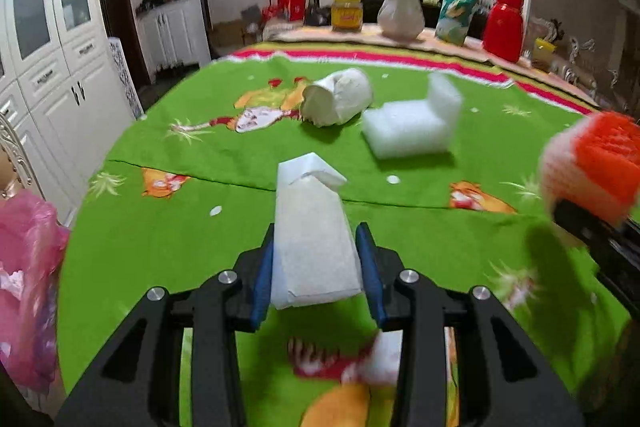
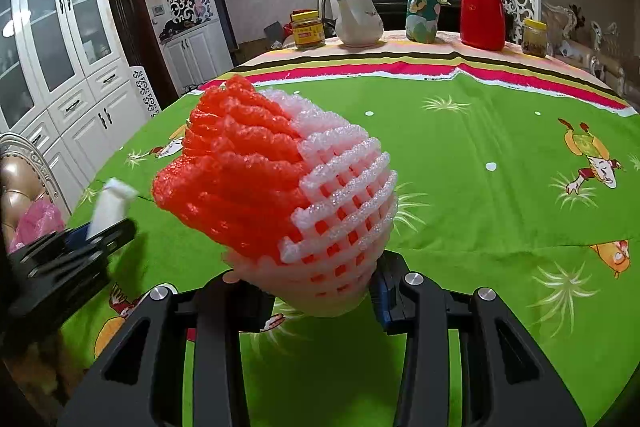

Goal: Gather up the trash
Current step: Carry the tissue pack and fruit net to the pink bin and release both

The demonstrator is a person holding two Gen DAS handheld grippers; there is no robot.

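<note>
Trash is clamped in both grippers above the green cloth [image 1: 168, 247]: folded paper [image 1: 314, 239] between the left gripper [image 1: 316, 267] pads, foam net [image 2: 280, 187] in the right gripper [image 2: 316, 291], while crumpled paper [image 1: 338, 103] and foam [image 1: 414, 127] are shown only by the left view.

Black tongs [image 1: 316, 263] — blue pads, silver screws

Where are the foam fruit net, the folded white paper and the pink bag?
foam fruit net [image 2: 256, 183]: right wrist view, orange part.
folded white paper [image 1: 312, 239]: left wrist view, flat middle face.
pink bag [image 1: 28, 287]: left wrist view, crumpled side.
</note>
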